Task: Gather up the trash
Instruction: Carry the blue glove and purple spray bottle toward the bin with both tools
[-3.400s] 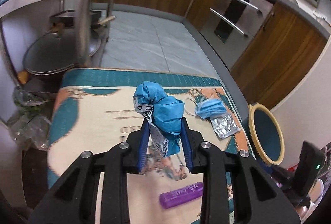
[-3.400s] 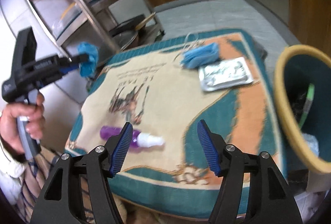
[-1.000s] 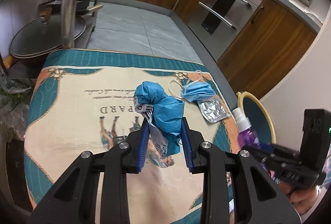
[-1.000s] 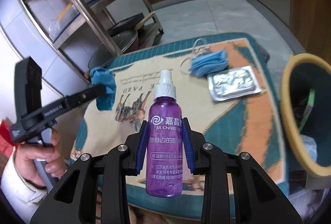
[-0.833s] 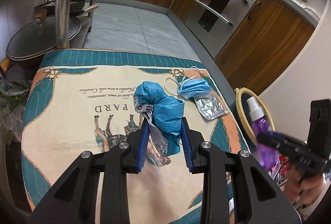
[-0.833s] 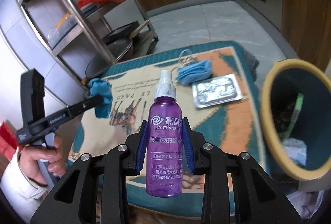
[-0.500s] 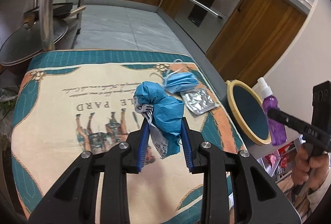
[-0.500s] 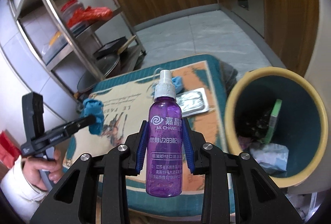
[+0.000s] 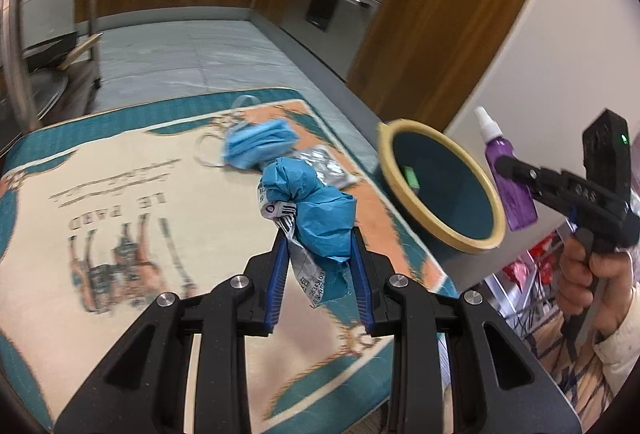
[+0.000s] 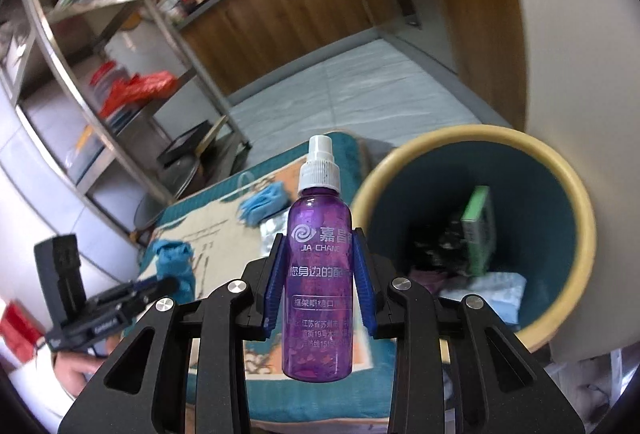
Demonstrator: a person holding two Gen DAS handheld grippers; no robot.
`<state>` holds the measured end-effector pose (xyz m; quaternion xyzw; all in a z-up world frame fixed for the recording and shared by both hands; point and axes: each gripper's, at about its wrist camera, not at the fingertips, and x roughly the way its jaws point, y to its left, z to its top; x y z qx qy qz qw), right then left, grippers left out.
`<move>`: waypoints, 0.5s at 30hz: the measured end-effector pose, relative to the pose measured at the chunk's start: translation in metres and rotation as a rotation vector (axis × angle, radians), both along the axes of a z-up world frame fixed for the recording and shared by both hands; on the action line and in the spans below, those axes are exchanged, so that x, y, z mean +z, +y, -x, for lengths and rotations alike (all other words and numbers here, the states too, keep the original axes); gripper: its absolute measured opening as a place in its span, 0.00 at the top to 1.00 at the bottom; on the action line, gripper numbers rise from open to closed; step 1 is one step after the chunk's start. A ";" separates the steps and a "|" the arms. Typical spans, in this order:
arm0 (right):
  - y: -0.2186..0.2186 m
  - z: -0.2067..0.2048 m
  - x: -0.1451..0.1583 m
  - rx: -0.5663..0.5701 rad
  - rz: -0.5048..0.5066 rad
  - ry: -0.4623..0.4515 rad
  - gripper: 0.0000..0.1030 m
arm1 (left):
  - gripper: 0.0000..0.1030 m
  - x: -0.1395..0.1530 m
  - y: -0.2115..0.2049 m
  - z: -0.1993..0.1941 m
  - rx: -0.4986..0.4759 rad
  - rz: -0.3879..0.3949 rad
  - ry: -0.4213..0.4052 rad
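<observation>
Nearest in each wrist view is a load already gripped. The left gripper [image 9: 320, 266] has its fingers [image 9: 277, 274] closed on a blue wad [image 9: 316, 209] of crumpled wrapping, which sticks up above the tips. The right gripper [image 10: 319, 278] holds a purple bottle [image 10: 318, 298] upright, fingers pressed to its sides, cap above them.

Just past the bottle stands the bin [image 10: 576, 201], mouth open; the bottle hangs near its rim, not yet over the opening as far as I can tell. Some trash, a green box among it, already lies inside.

Farther off, on the cloth-covered surface [image 9: 132, 169], a mask [image 9: 256, 147] and a foil pack [image 9: 326, 169] lie touching, untouched by either gripper. So two pieces await dropping, and two await picking up.
</observation>
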<state>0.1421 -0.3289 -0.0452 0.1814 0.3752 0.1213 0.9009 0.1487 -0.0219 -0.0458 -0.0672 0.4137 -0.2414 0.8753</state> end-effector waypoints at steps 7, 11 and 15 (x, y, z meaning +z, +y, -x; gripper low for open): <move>-0.047 0.005 -0.012 -0.109 -0.049 0.016 0.67 | 0.72 0.006 -0.047 -0.002 -0.096 -0.016 -0.013; -0.061 0.005 -0.018 -0.146 -0.072 0.025 0.67 | 0.72 0.008 -0.076 -0.009 -0.136 -0.021 -0.018; -0.064 0.004 -0.024 -0.173 -0.086 0.039 0.67 | 0.72 0.006 -0.110 -0.019 -0.174 -0.019 -0.004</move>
